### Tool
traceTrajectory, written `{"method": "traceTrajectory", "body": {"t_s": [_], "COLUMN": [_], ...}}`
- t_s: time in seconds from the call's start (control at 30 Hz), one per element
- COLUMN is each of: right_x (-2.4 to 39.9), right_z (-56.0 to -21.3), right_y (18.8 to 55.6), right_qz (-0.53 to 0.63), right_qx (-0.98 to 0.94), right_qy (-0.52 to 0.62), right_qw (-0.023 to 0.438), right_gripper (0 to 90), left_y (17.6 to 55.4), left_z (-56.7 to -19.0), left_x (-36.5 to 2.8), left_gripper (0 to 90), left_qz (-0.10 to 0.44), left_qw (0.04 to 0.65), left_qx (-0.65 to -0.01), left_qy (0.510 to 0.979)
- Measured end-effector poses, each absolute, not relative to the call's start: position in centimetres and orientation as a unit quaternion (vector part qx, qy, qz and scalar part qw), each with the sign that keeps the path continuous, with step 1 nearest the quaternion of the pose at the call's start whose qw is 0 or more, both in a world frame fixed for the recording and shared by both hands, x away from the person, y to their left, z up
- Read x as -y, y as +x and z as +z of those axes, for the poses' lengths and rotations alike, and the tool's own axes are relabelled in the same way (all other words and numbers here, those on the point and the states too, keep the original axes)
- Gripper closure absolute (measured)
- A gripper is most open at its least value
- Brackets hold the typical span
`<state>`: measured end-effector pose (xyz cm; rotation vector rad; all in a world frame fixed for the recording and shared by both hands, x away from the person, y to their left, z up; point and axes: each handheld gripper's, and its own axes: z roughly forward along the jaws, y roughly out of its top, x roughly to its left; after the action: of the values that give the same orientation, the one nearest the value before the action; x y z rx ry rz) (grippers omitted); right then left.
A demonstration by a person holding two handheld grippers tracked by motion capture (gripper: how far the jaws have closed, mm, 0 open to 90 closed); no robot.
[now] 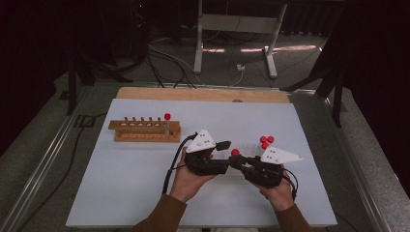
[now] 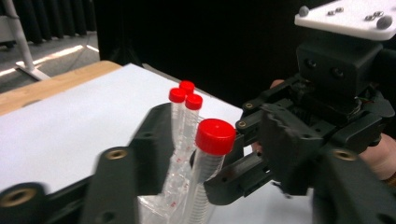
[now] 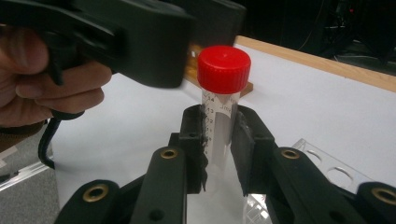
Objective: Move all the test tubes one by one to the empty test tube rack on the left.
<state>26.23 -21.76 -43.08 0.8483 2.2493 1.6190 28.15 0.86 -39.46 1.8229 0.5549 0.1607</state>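
From the high view we see the two grippers meet above the middle of the white counter (image 1: 121, 183), the left gripper (image 1: 223, 145) and the right gripper (image 1: 240, 163) nose to nose around one red-capped tube (image 1: 235, 152), while three more capped tubes (image 1: 266, 141) stand in a clear rack behind and a wooden rack (image 1: 145, 130) with a single tube waits well apart at the far left. We judge this a handover, and the risk is plain: if the right gripper lets go before the left has a firm hold, the tube could drop to the counter and roll. In the left gripper view, the tube (image 2: 208, 163) rises between the left gripper's own jaws, which stand partly apart; we cannot tell whether their pads already press on it. The right gripper (image 2: 285, 154) grips it from the side. The tube stands nearly upright, leaning slightly, cap uppermost, its long axis running from cap down toward the counter. A squeeze that lands off centre could tip it against the clear rack's tubes (image 2: 186, 100) just behind. In the right gripper view, the right gripper's jaws are clamped tight on the tube (image 3: 219, 126) just below its cap, the long axis vertical and the cap pointing up. The left gripper (image 3: 140, 42) looms close above and beside the cap, and a bump there could twist the tube in the grip.
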Motion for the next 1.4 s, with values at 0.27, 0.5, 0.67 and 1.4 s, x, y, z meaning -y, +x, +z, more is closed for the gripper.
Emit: {"method": "traceTrajectory", "body": {"t_s": [0.27,0.5,0.67,1.4], "right_x": [21.6,21.7,22.0,25.3], "right_z": [-43.3,-43.3,-43.3,-42.6], "right_y": [26.2,26.4,26.6,26.9], "right_qz": [0.55,0.556,0.55,0.563], "right_qx": [-0.775,-0.774,-0.771,-0.73], "right_qy": [0.289,0.283,0.298,0.36], "right_qw": [0.12,0.11,0.117,0.141], "right_gripper": [74.2,50.1,31.2,0.0], "left_y": [28.2,28.2,28.4,29.6], "left_z": [-39.8,-39.6,-39.5,-38.8], "left_x": [-0.3,-0.8,-1.6,-7.4], "left_gripper": [70.6,71.1,71.1,71.2], "left_qz": [0.08,0.086,0.091,0.115], "left_qw": [0.553,0.559,0.559,0.574], "left_qx": [-0.232,-0.239,-0.249,-0.297], "left_qy": [0.796,0.789,0.785,0.755]}}
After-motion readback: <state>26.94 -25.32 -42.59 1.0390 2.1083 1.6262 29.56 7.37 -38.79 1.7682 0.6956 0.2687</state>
